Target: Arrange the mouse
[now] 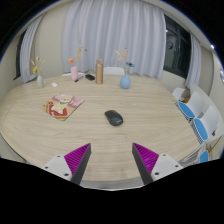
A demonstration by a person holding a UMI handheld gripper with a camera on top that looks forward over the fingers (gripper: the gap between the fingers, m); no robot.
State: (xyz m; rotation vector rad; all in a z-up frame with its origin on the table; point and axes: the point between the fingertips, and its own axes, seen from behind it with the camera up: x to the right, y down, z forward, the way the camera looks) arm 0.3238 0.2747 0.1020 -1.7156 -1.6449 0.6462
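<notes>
A black computer mouse [114,117] lies on the round light-wood table [150,115], well beyond my fingers and roughly midway between them. My gripper [112,160] is open and empty, its two purple pads spread wide above the table's near edge. Nothing stands between the fingers.
A colourful mat or book [63,105] lies left of the mouse. At the table's far side stand a pink vase [73,72], a brown box [100,70], a blue vase [126,80] and a small vase [39,79]. Blue-and-white chairs [200,122] stand to the right. Curtains hang behind.
</notes>
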